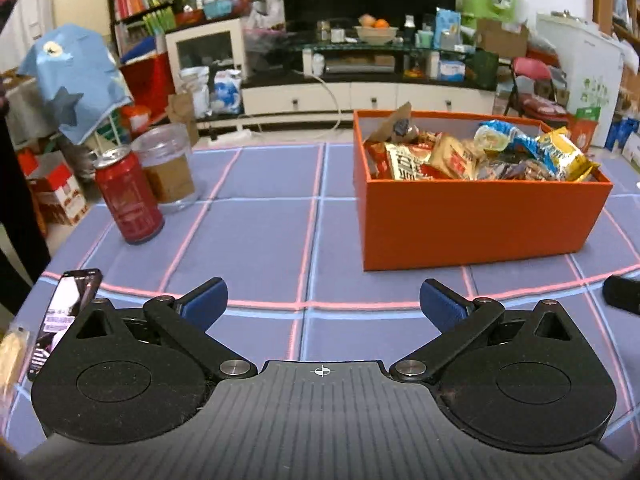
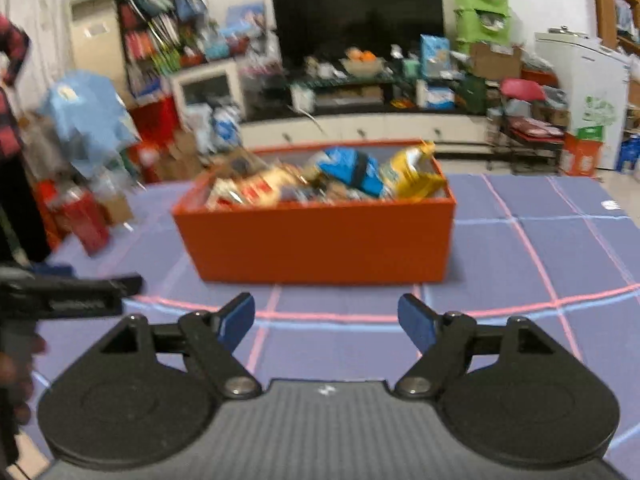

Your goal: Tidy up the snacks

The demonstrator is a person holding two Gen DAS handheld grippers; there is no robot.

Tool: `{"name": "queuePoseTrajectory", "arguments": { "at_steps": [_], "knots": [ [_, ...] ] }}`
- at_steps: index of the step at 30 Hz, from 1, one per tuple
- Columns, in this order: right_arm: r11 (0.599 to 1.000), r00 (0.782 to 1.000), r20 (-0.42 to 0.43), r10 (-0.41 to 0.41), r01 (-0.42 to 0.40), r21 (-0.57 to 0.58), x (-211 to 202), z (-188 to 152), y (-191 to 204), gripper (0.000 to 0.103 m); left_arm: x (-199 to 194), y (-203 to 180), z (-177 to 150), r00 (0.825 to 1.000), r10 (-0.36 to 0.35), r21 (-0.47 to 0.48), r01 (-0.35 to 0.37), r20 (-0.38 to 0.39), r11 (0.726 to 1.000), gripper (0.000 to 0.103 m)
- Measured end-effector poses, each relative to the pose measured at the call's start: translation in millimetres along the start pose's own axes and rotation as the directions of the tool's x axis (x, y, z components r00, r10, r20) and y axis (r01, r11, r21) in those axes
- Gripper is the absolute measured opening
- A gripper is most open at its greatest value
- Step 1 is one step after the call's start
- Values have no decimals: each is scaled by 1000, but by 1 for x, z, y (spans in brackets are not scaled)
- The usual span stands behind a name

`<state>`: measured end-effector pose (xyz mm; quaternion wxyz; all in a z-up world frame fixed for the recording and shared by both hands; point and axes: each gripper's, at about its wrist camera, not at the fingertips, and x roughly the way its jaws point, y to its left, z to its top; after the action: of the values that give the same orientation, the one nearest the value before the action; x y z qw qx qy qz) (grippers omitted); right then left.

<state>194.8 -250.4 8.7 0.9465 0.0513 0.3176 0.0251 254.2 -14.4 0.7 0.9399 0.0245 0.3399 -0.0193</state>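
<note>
The left gripper (image 1: 323, 300) has its blue-padded jaws spread wide over bare tablecloth (image 1: 260, 232), nothing between them. Ahead and to its right stands the orange box (image 1: 480, 228), heaped with snack packets (image 1: 456, 156); the wrappers overlap, so most cannot be told apart, though a yellow bag (image 1: 564, 156) lies at the right end. Ahead to its left stands a red drink can (image 1: 128, 196), with a clear plastic tub (image 1: 168, 164) just behind it. Beside the left finger a phone (image 1: 66, 312) lies partly hidden by the gripper body, and a pale packet (image 1: 12, 356) is cut off by the frame edge.

The right gripper (image 2: 326, 320) is also wide apart and empty, with the box directly ahead. This view is blurred; the packets' print is unreadable. To its left a dark, blurred shape is the other gripper.
</note>
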Motion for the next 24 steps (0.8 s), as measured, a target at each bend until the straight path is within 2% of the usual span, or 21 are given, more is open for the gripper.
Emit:
{"name": "queuePoseTrajectory", "arguments": {
  "at_steps": [5,11,14,18,21,24],
  "knots": [
    [999,999,26,-32,31,32,-1,13,5,82,-2,2,-3,999,-40,-66,38,-27,997,84],
    [995,995,-2,-95,95,-8,0,23,14,83,-4,-6,4,999,-28,-69,25,-43,997,84],
    [990,990,6,-139,139,-24,-4,24,18,84,-8,-9,6,999,3,-70,-6,-46,998,84],
    [988,989,10,-150,151,-22,-8,24,19,84,-13,-12,7,999,13,-64,-16,-41,998,84],
    [986,986,17,-165,166,-30,-10,24,20,84,-13,-10,8,998,-38,-93,33,-57,995,84],
    [983,983,24,-181,181,-20,-11,26,21,84,-14,-12,12,997,-57,-105,52,-51,993,84]
  ]
}}
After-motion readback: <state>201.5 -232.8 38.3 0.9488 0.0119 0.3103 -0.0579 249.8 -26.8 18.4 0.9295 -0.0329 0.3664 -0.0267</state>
